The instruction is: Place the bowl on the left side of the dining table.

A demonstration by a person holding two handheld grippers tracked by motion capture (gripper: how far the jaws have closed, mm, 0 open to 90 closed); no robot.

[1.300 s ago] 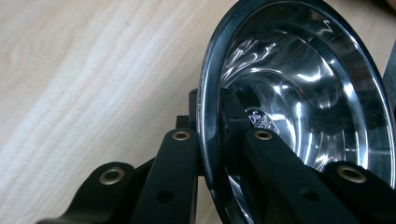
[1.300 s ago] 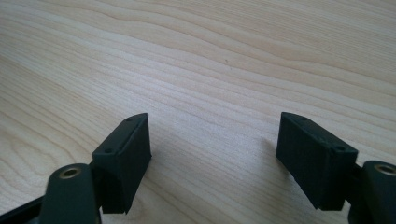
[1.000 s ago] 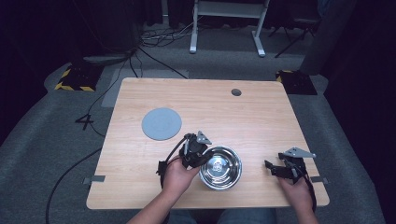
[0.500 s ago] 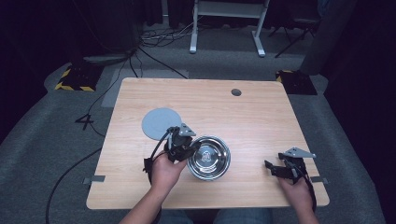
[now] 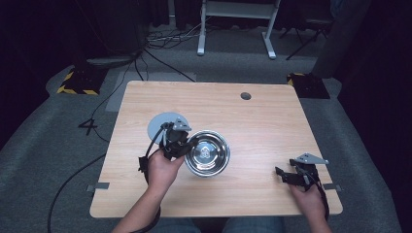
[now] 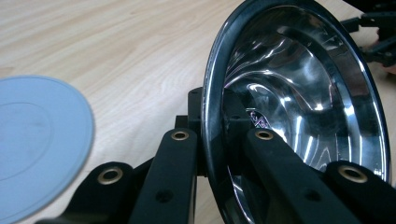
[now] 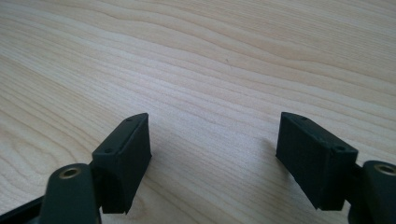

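Left gripper pinches the shiny round steel bowl by its rim, mid-table beside the flat pale-blue disc; keep your wrist level, clamp firm; right gripper idles with jaws wide.

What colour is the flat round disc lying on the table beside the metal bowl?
Pale grey-blue, plain; the disc shows best in the left gripper view.
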